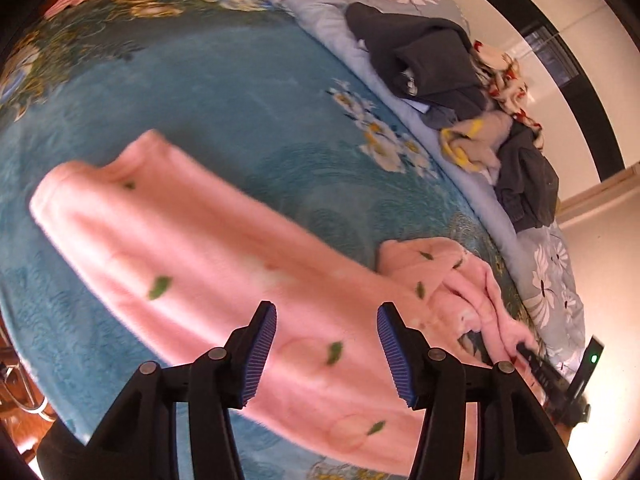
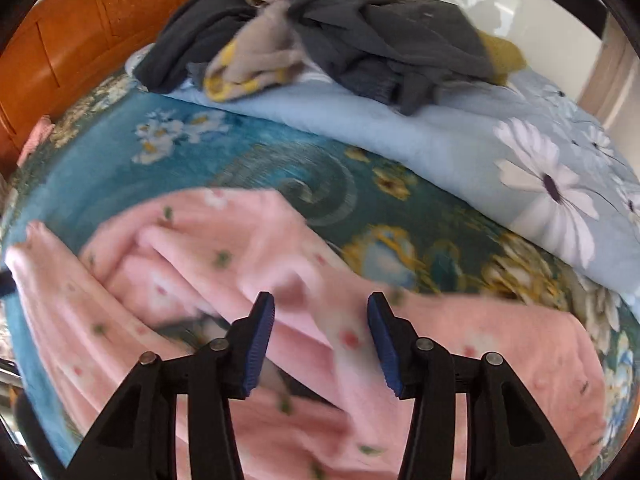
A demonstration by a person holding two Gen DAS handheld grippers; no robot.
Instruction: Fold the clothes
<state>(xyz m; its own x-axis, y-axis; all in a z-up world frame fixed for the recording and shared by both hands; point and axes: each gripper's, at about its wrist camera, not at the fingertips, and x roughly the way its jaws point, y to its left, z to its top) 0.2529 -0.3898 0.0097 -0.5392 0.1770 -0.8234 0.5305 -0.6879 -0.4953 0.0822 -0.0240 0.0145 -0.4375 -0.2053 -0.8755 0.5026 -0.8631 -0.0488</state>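
Pink garment (image 1: pixel 208 264) spread long across the blue bed (image 1: pixel 224 112), flat for folding. Left hand-held gripper (image 1: pixel 326 354) released above it, nothing between pads. Right hand-held gripper (image 2: pixel 320 344) also unclenched over bunched pink folds. Unfolded pile (image 2: pixel 328 36) waiting far.

You get bright daylight from the window (image 1: pixel 552 52), glare on the pale wall (image 1: pixel 480 4), motion blur on the pink garment (image 2: pixel 248 248), strong fisheye bending, dark vignetted corners, soft shadows.
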